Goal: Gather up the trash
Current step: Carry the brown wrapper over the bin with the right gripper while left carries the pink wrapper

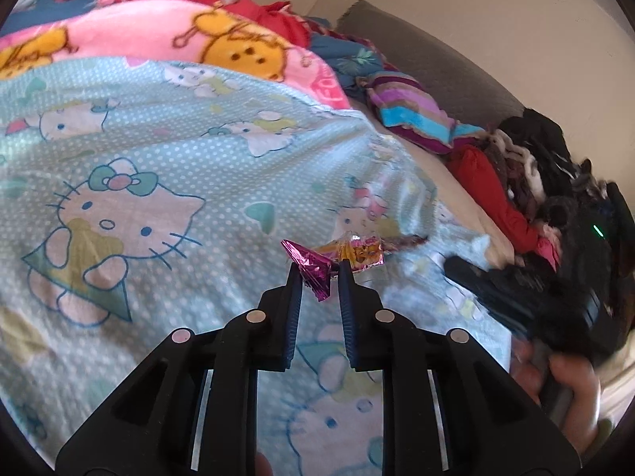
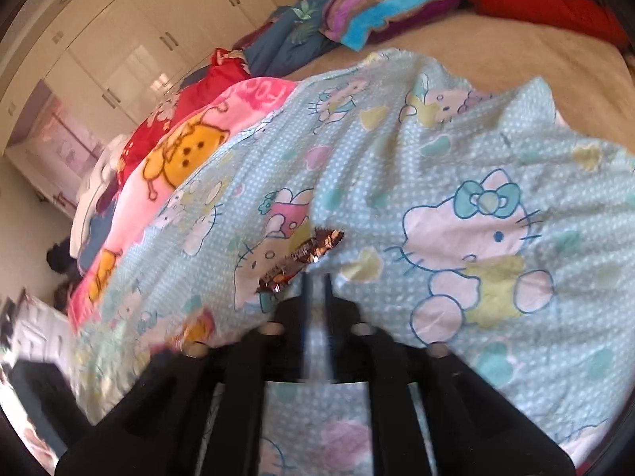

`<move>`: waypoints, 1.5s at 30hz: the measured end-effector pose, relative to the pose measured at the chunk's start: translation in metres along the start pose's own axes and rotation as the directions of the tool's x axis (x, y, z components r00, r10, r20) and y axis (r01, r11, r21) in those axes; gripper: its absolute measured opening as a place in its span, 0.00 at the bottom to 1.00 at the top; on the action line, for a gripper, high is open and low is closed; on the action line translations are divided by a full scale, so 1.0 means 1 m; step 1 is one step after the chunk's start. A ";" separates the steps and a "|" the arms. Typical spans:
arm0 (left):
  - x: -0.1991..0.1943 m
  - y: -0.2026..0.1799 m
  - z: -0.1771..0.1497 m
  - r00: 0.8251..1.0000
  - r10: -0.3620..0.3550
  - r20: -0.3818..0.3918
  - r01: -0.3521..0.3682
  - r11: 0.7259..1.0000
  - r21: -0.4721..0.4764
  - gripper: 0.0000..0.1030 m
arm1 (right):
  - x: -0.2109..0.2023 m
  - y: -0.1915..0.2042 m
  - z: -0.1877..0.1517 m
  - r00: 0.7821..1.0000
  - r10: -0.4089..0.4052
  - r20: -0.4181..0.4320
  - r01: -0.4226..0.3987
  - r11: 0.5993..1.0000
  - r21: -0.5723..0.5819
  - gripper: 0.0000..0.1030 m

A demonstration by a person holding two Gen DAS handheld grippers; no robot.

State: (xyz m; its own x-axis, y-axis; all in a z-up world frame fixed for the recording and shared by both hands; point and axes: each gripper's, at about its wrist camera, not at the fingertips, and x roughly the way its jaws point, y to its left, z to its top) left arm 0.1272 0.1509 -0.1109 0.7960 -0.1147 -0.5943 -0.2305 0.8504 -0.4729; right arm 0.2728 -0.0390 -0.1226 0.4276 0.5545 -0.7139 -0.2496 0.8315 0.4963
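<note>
Through the left wrist camera we saw our left claw (image 1: 319,267) clenched on a crumpled pink foil wrapper (image 1: 311,271), its two fingers pinching the foil near their tips. Just beyond the tips a yellow and purple wrapper (image 1: 359,252) lay on the light blue cat-print blanket (image 1: 158,166) spread over the bed. A pink blanket with yellow bears (image 1: 178,35) lay past it toward the far side of the bed, and a striped pillow (image 1: 412,111) rested near the grey headboard (image 1: 436,51). A heap of dark clothes (image 1: 535,146) was piled at the bed's right edge. The right claw's black body (image 1: 516,289) showed blurred at the right, with a hand (image 1: 563,388) below it.

Through the right wrist camera our right claw (image 2: 316,277) appeared blurred, its fingers standing close together with a narrow gap and only blanket visible between them, so it was released and gripped nothing. A brown foil wrapper (image 2: 305,256) lay on the blue blanket (image 2: 476,150) just beyond and left of the fingertips, apart from them. White wardrobe doors (image 2: 131,39) stood behind the bed.
</note>
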 end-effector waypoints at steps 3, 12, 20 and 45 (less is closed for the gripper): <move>-0.010 -0.013 -0.007 1.000 -0.008 -0.003 0.008 0.998 0.066 0.13 | 0.015 0.004 0.007 0.999 -0.028 -0.018 0.028 1.000 0.012 0.37; -0.024 -0.055 -0.033 0.999 -0.030 -0.018 0.034 0.960 0.277 0.13 | 0.035 0.011 0.018 0.999 -0.029 -0.022 0.029 1.000 -0.008 0.15; -0.022 -0.086 -0.044 0.995 -0.091 -0.031 0.096 0.944 0.315 0.13 | -0.036 -0.014 0.014 0.997 -0.004 0.083 0.005 1.000 -0.009 0.14; -0.042 -0.213 -0.090 0.961 -0.259 -0.098 0.273 0.827 0.492 0.13 | -0.237 -0.137 -0.022 0.945 -0.190 0.266 0.181 0.982 0.059 0.14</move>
State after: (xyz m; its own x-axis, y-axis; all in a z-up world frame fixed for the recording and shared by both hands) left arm 0.0920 -0.0717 -0.0439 0.7695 -0.3808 -0.5127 0.3022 0.9243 -0.2330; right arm 0.1861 -0.2838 -0.0321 0.6826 0.3567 -0.6378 -0.1163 0.9147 0.3871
